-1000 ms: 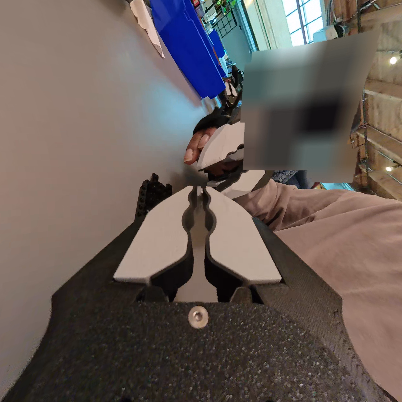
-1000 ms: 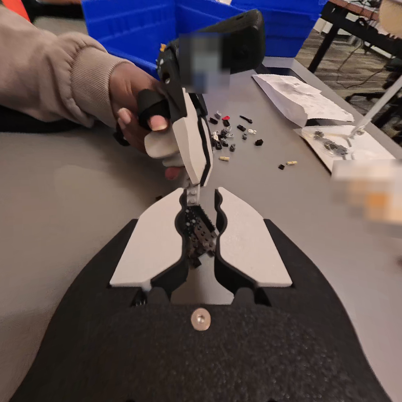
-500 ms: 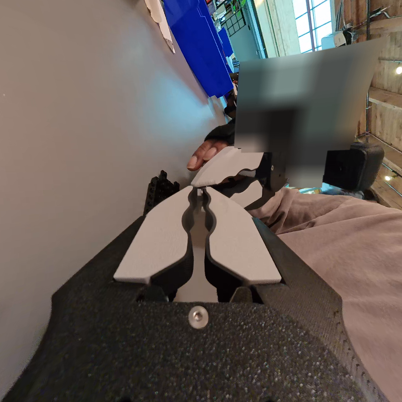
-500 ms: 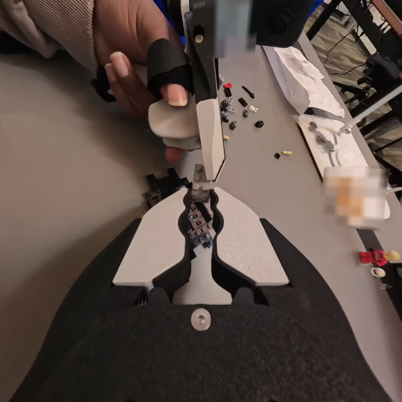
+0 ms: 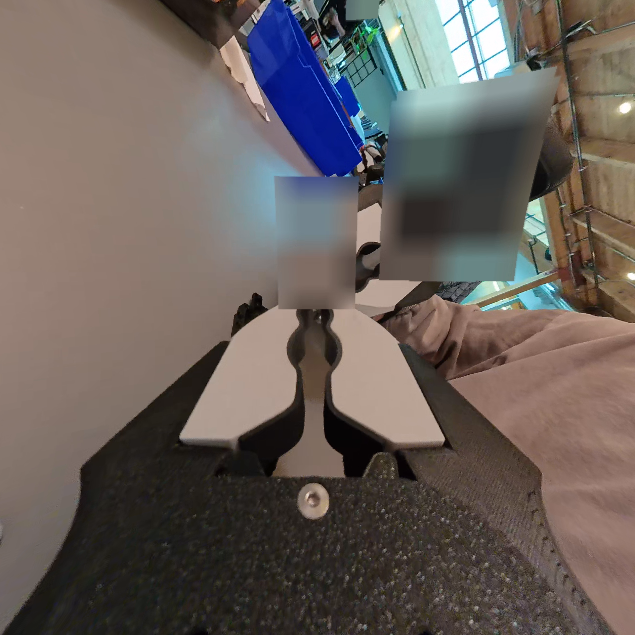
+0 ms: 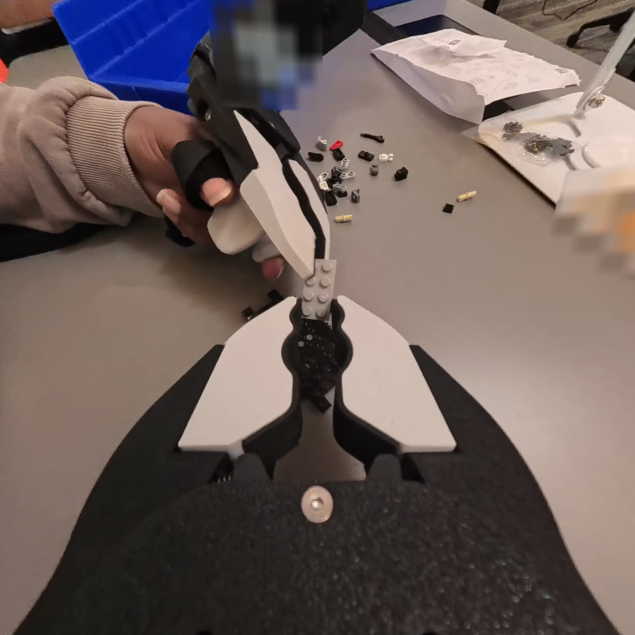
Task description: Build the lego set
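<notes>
In the right wrist view my right gripper [image 6: 316, 304] is shut on a black lego assembly [image 6: 316, 357] that sits between its white fingers. A light grey studded plate [image 6: 319, 292] lies at the assembly's front end, touching it. My left gripper [image 6: 319, 265] slants in from the upper left, held by a hand [image 6: 161, 161], and its tips are shut on the plate's far end. In the left wrist view the left gripper [image 5: 314, 313] is nearly closed with a small grey bit between its tips. A blurred patch hides what lies ahead of it.
Everything stands on a grey table [image 6: 464, 326]. A small black lego piece [image 6: 261, 305] lies just left of my right fingertips. Several loose small parts [image 6: 347, 171] lie beyond. A blue bin [image 6: 137, 51], a white paper bag [image 6: 464, 68] and a clear parts bag [image 6: 536, 144] lie farther back. The tips of both grippers are at nearly the same place.
The right gripper has closed in on the black assembly. The left gripper has swung from upright to slanting from the upper left, still holding the grey plate at the assembly's front end.
</notes>
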The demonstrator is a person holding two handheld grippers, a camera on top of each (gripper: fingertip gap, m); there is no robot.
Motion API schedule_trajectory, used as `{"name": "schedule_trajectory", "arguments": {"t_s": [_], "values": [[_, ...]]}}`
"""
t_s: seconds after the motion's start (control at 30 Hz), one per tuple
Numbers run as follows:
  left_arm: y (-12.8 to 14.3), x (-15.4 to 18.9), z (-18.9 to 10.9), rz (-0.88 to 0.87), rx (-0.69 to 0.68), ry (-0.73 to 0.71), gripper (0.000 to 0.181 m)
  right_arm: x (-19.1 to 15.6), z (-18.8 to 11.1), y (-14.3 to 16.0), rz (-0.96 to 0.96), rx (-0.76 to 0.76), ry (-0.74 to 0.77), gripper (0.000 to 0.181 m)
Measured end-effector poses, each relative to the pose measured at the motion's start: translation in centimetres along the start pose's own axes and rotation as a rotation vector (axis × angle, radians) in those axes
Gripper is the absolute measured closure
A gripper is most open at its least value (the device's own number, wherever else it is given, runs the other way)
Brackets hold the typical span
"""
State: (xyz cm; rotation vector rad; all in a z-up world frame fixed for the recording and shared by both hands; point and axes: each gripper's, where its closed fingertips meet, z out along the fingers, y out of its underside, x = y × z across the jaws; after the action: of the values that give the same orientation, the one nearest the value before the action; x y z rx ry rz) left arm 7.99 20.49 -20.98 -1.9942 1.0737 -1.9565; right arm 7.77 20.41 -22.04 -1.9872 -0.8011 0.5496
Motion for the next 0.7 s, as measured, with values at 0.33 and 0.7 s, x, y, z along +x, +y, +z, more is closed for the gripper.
{"name": "schedule_trajectory", "arguments": {"t_s": [0.33, 0.7], "values": [[2.0, 1.2, -0.8, 0.017, -0.192, 0.101, 0.176, -2.0, -0.8, -0.4, -0.327, 0.025, -0.081, 0.144], [3.4, 2.9, -0.9, -0.01, -0.292, 0.206, 0.176, -3.9, -0.6, -0.4, -0.921, -0.179, -0.175, 0.128]]}}
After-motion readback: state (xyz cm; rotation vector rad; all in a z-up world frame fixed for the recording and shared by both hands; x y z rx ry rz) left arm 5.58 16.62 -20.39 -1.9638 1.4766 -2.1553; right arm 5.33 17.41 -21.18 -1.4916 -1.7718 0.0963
